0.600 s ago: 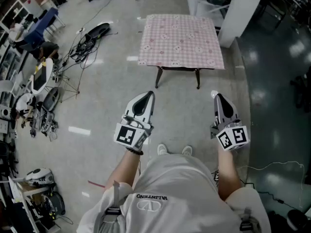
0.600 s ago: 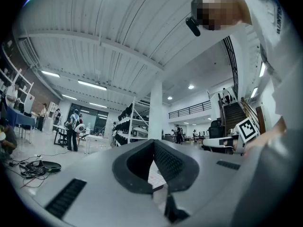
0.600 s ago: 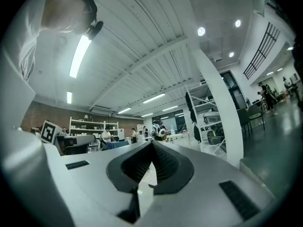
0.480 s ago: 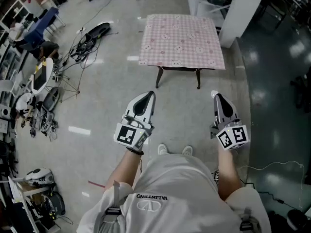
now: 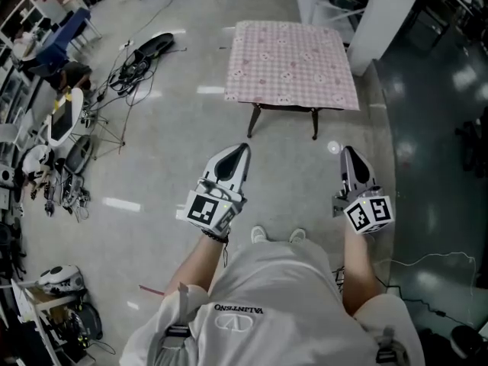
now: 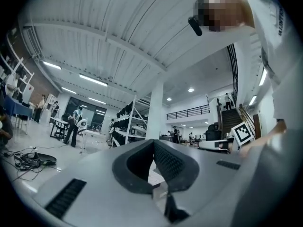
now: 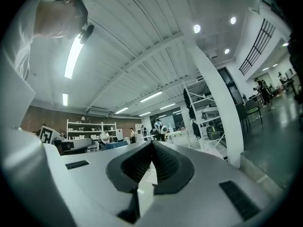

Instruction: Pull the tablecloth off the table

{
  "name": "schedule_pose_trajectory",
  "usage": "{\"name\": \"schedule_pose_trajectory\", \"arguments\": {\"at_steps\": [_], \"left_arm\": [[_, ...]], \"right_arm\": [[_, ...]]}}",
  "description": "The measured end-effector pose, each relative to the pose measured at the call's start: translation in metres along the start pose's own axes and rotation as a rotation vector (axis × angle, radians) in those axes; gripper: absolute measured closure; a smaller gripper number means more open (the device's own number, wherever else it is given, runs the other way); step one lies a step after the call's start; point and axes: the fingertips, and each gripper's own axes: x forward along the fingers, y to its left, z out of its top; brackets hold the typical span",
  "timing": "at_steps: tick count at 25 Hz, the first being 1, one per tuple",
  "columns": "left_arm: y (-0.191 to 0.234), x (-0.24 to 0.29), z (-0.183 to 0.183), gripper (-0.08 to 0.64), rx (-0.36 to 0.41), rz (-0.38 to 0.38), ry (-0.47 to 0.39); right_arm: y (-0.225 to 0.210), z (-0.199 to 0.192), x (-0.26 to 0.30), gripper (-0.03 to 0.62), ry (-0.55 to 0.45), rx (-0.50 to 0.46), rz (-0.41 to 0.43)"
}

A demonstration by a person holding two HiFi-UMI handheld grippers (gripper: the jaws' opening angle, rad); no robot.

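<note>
- Cloth [image 5: 291,63]: pink check, spread flat over the table [image 5: 253,119], all four sides draped. Near hem hangs just above the two dark front legs. So the cloth lies on the table, not off it.
- Person stands on open floor [image 5: 290,174], well apart from the table, facing its near side.
- Left gripper [image 5: 241,149]: held out front, tips pointing at the table. Its own view shows the jaws closed tip to tip, nothing between them; only the room shows beyond.
- Right gripper [image 5: 347,150]: the same, jaws met at the tips, nothing held.
- Judgement on the step: closing the gap to the near hem. Neither gripper is within reach of cloth.
- To do it well: come in square to the near side, one gripper toward each near corner, so the pull runs even.
- Jaws need to part before they reach the hem, then bite the hanging edge, not the tabletop.
- Thin fabric; a deep bite on a fold should hold better than a pinch at the very rim.
- Pull low and toward the body; an upward tug may drag on the far edge.
- Cables [image 5: 130,75] lie off to the left, a pillar [image 5: 381,14] stands by the table's right far corner; neither is in the direct path.
</note>
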Motion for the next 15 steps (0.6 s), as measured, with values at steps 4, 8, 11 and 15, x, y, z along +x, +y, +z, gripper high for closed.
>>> {"name": "schedule_pose_trajectory", "arguments": {"at_steps": [4,8,11,15], "left_arm": [[0.013,-0.007,-0.004,0.56,-0.01,0.003,0.026],[0.02,-0.008,-0.005,0.56,-0.023,-0.003,0.027],[0.021,-0.001,-0.011,0.56,-0.07,-0.026,0.041],[0.024,0.009,-0.023,0.526,-0.125,-0.032,0.05]], "right_arm": [[0.012,-0.003,0.008,0.583,0.009,-0.004,-0.008],[0.019,-0.007,0.019,0.582,0.019,0.0,0.002],[0.017,-0.012,0.027,0.581,0.035,0.076,0.012],[0.01,-0.021,0.036,0.544,0.058,0.144,0.021]]}}
